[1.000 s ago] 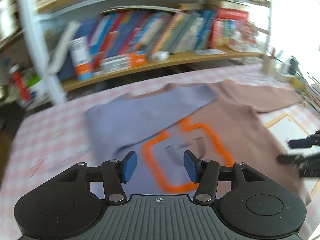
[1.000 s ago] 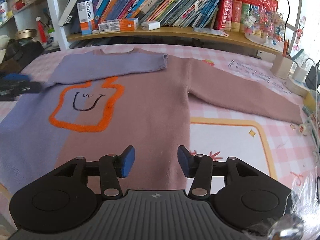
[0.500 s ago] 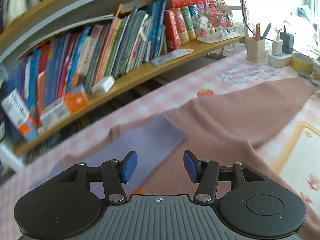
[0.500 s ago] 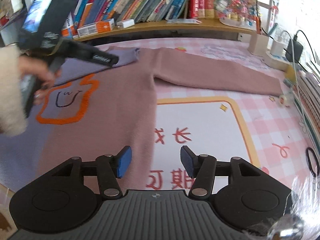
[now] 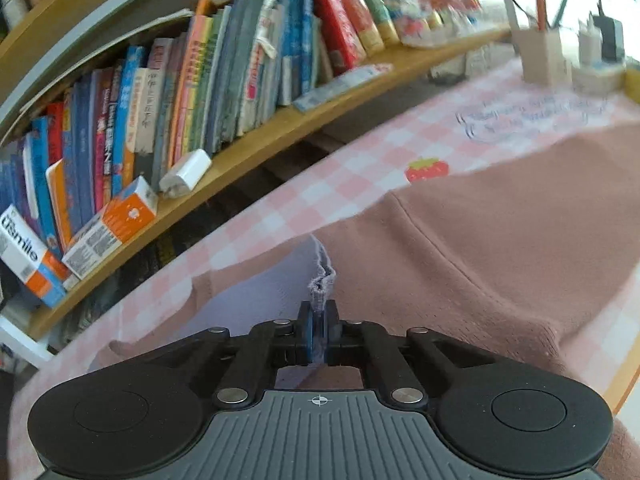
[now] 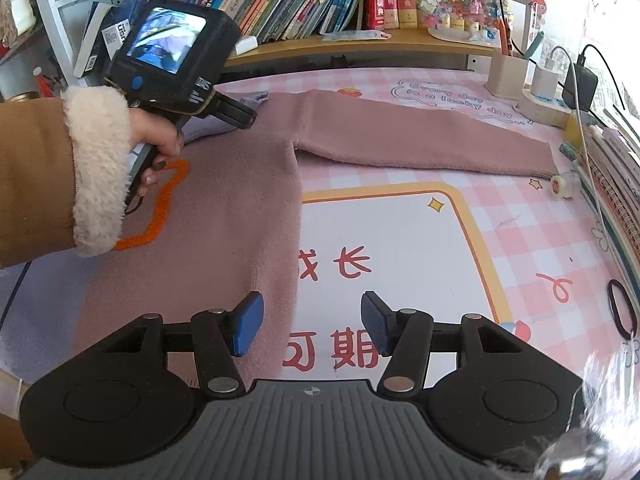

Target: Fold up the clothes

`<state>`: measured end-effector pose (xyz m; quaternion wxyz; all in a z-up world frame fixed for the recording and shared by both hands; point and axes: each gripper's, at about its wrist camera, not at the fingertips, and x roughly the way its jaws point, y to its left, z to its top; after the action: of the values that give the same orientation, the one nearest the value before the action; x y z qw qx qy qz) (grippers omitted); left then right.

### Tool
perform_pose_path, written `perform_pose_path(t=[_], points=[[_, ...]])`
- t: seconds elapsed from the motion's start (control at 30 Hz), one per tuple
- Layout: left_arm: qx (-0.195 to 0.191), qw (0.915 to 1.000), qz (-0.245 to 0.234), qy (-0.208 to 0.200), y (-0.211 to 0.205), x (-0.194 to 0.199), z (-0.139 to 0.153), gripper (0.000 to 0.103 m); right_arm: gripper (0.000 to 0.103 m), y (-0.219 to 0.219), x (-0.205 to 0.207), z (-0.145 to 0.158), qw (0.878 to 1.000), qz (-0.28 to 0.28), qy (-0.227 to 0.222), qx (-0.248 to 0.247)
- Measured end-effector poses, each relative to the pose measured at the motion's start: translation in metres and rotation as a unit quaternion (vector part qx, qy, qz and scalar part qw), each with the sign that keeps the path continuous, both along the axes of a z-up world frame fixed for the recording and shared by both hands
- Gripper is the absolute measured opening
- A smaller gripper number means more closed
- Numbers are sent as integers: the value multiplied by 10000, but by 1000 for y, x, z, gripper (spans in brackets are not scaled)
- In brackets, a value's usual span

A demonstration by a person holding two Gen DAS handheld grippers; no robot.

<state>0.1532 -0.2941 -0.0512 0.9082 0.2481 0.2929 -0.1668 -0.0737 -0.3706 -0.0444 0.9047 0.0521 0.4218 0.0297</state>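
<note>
A sweater, half lilac and half dusty pink with an orange outline on the chest, lies flat on the pink checked table. In the left wrist view my left gripper [image 5: 319, 334] is shut on the cuff of the folded-over lilac sleeve [image 5: 320, 290], whose puckered edge sticks up between the blue pads. The pink body [image 5: 500, 248] spreads to the right. In the right wrist view my right gripper [image 6: 311, 328] stands open just above the sweater's [image 6: 224, 208] lower right side edge, with nothing pinched. The pink sleeve [image 6: 420, 136] stretches out to the right. A person's hand [image 6: 154, 136] holds the left gripper [image 6: 250, 114] at the lilac sleeve.
A shelf of books [image 5: 224, 80] runs along the table's far edge. A printed mat [image 6: 400, 248] lies right of the sweater. A pen pot [image 6: 506, 74], chargers [image 6: 560, 80], a tape roll [image 6: 562, 186], notebooks [image 6: 616, 184] and a hair tie [image 6: 622, 310] crowd the right side.
My left gripper has swept right and forward across the sweater to the lilac cuff and closed on it. My right gripper shifted slightly right along the sweater's edge.
</note>
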Motion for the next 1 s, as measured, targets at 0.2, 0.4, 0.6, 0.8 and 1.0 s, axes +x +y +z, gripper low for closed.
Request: perform_pose_path(t=[0.2,0.4,0.6,0.8,1.0], points=[[-1449,9849,771,-551,108,-13,57,3,52,8,7,4,10000,-1,-78,32],[-1760,9669,1722,-675,255,-23,79,3,52,34,18,9,9995,218,-212,69],[-905,9603,2473,-916,361,-32,94,3,52,56,22,11,9995,250,-189,11],[-615,9473,3043,-795,421,-27,87,3,52,70,23,14,9998,86,-167,-72],[-571,9402,3294,-657,449,-20,76,5,52,80,20,21,9996,-26,-210,-199]])
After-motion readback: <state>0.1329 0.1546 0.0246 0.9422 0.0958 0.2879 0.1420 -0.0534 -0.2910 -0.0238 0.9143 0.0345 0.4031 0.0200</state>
